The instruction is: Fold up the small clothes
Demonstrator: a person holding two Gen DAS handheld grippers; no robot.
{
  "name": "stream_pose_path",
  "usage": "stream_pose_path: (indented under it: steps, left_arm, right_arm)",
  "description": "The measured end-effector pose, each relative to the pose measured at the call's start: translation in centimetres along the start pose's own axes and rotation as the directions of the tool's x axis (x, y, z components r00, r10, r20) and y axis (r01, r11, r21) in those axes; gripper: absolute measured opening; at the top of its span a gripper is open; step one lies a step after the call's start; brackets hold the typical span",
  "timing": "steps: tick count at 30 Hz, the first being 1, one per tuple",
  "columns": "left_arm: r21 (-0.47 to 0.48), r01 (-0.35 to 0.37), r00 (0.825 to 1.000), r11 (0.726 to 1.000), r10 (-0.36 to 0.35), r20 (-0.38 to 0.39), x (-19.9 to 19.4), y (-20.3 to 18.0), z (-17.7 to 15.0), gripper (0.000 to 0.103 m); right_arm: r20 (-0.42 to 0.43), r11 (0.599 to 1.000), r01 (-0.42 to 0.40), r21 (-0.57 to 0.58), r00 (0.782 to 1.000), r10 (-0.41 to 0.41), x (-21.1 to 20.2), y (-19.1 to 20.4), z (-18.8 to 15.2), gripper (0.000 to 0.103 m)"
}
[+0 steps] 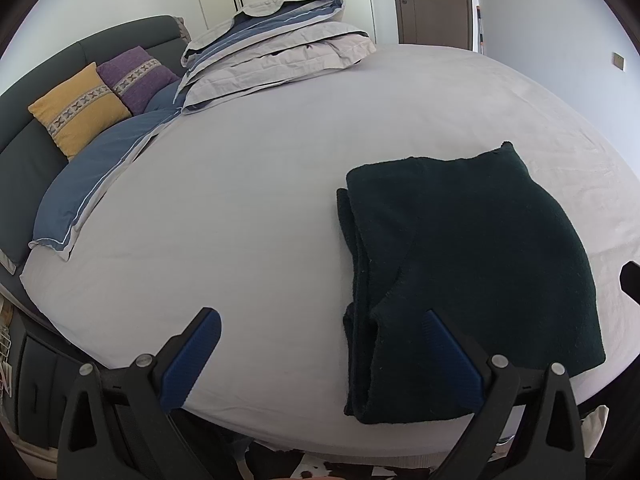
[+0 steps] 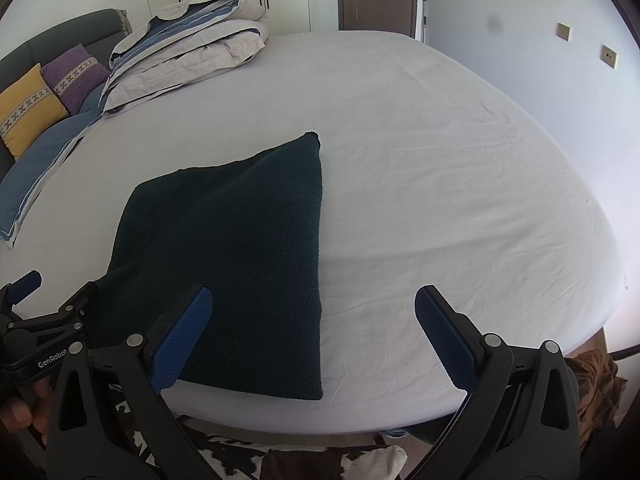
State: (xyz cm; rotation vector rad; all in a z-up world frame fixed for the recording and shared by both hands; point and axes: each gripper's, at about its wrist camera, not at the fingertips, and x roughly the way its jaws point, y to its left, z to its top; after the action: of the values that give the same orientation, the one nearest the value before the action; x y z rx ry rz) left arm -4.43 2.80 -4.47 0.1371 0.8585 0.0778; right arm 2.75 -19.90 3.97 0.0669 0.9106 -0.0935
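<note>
A bedroom with pale walls, white wardrobe doors and a brown door (image 1: 434, 0) at the back holds a wide bed covered by a smooth light-grey sheet (image 1: 280, 184), and everything else is placed around that sheet. At its far left corner lies a folded grey-and-blue quilt (image 1: 276, 48), stacked in thick layers. Left of the quilt, against the dark upholstered headboard (image 1: 36, 152), lean a square mustard-yellow cushion with an embroidered band (image 1: 78, 110) and a matching purple cushion (image 1: 136, 76); a blue pillow with pale piping (image 1: 88, 184) lies flat in front of them at the sheet's left edge. Below the sheet's near edge a brown-and-white patterned rug (image 2: 304, 460) shows on the floor.

The folded dark green knitted garment (image 1: 472, 272) rests on the near part of the sheet, close to its front edge, nothing lying over it. It forms a rough rectangle with several layers showing along its left side and a single clean fold on its right.

The left gripper (image 1: 324, 356) hovers at the sheet's near edge with its blue-padded jaws spread wide, the right pad in front of the garment's near left corner, gripping nothing. The right gripper (image 2: 308, 336) likewise has jaws spread apart, empty, its left pad over the garment's near edge. A hand (image 2: 20, 412) shows on the left gripper's handle.
</note>
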Motion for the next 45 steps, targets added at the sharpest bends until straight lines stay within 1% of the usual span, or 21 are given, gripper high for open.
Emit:
stream_pose_path:
  steps: [45]
  left_arm:
    - [0.001,0.002,1.0,1.0,-0.002,-0.009,0.07,0.23,-0.59,0.103]
  right_arm:
    - [-0.001,1.0,0.001,-0.013,1.0,-0.001,0.34,0.09,-0.01,0.103]
